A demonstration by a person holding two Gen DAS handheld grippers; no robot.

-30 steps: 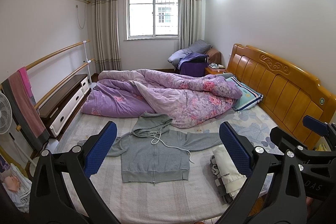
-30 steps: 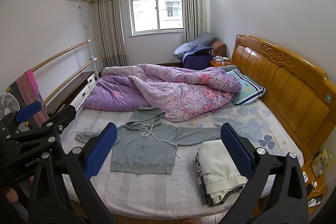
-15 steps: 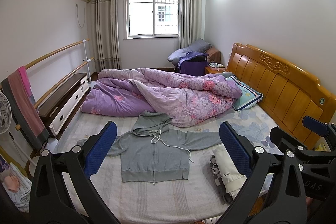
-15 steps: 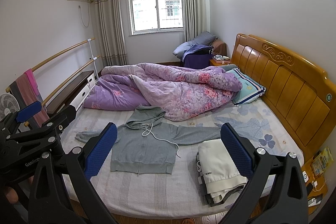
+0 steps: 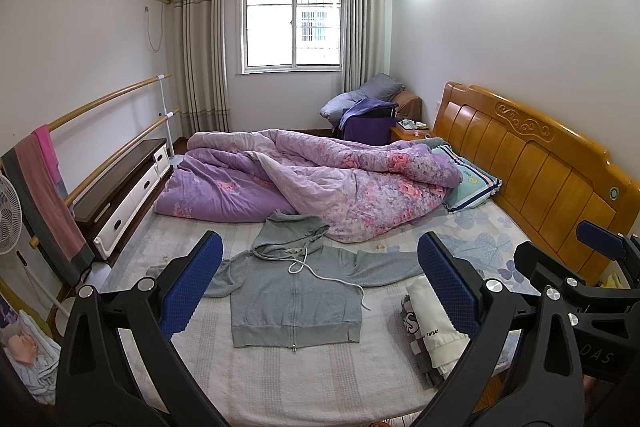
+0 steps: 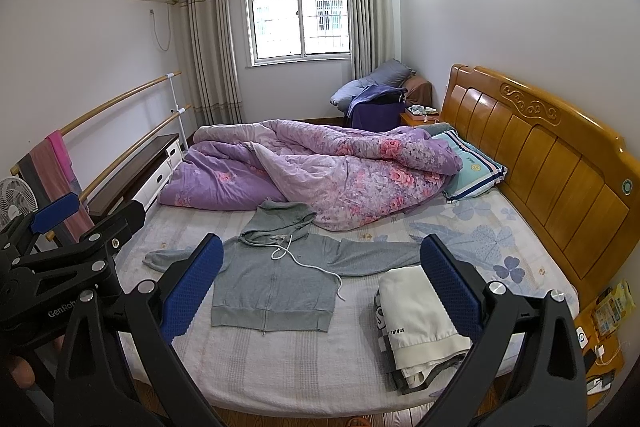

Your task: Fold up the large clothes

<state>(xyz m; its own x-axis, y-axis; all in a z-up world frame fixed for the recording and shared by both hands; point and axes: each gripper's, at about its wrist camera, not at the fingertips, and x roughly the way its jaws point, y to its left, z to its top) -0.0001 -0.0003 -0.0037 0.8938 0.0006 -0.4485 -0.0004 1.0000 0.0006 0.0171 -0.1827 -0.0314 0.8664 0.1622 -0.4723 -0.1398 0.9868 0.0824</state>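
A grey zip hoodie point(image 5: 294, 297) lies flat and face up on the bed point(image 5: 280, 379), sleeves spread to both sides, hood toward the quilt; it also shows in the right wrist view point(image 6: 276, 287). My left gripper point(image 5: 320, 283) is open and empty, held above the near bed edge, well short of the hoodie. My right gripper point(image 6: 322, 283) is open and empty at a like distance. A stack of folded clothes point(image 6: 420, 323) with a white garment on top lies right of the hoodie, also in the left wrist view point(image 5: 434, 331).
A crumpled purple floral quilt point(image 6: 320, 175) fills the far half of the bed. A striped pillow point(image 6: 474, 171) leans by the wooden headboard point(image 6: 560, 163). A low cabinet point(image 5: 120, 187), rails with hanging towels point(image 5: 44, 187) and a fan point(image 5: 8, 215) stand left. A bedside table point(image 6: 604, 331) stands right.
Both views have shifted very slightly toward the bed. Both grippers stay open and nothing on the bed has moved.
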